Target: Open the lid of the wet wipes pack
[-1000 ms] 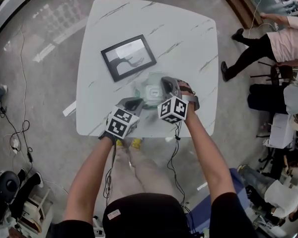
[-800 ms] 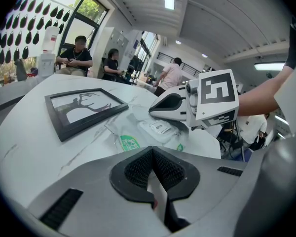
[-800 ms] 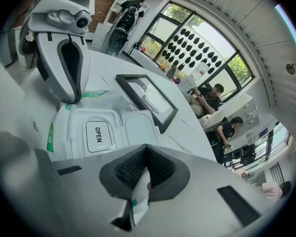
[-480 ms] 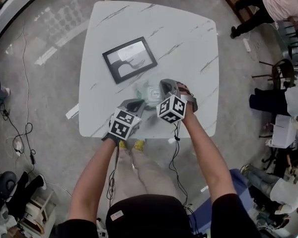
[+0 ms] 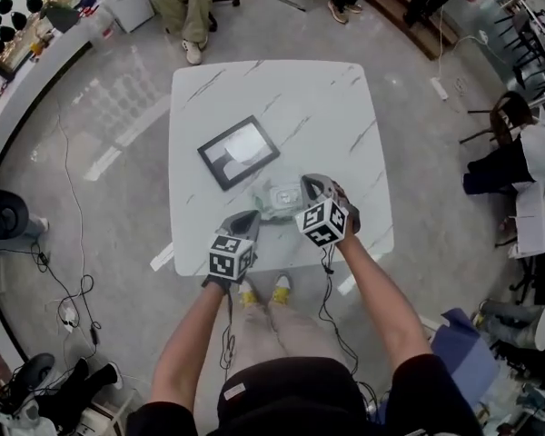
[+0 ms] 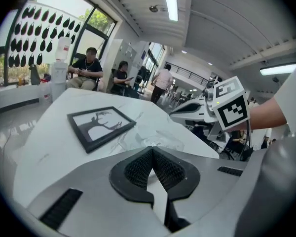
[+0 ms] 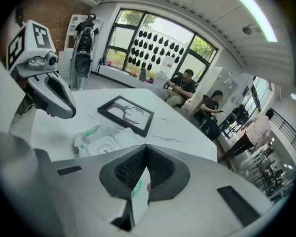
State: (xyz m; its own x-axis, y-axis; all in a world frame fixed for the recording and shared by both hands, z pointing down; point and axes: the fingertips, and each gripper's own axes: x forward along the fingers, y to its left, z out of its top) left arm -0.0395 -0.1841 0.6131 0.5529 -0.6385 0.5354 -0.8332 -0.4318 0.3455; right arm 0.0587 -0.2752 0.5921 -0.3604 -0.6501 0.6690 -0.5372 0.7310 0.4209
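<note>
The wet wipes pack lies on the white marble table, near its front edge. It is clear with green print, and its white lid lies flat. My left gripper is shut just off the pack's near-left corner. In the left gripper view the pack sits right ahead of that gripper's tips. My right gripper is shut at the pack's right edge. In the right gripper view its tips hover over the pack's near side. A white and green sliver shows through the slit below them.
A black picture frame lies on the table behind the pack, to the left. Several people sit beyond the far edge. Chairs and cables stand on the floor around the table.
The head view has pulled back and shows more of the room. Both grippers stay shut beside the pack. The person walking at the right has gone from that spot.
</note>
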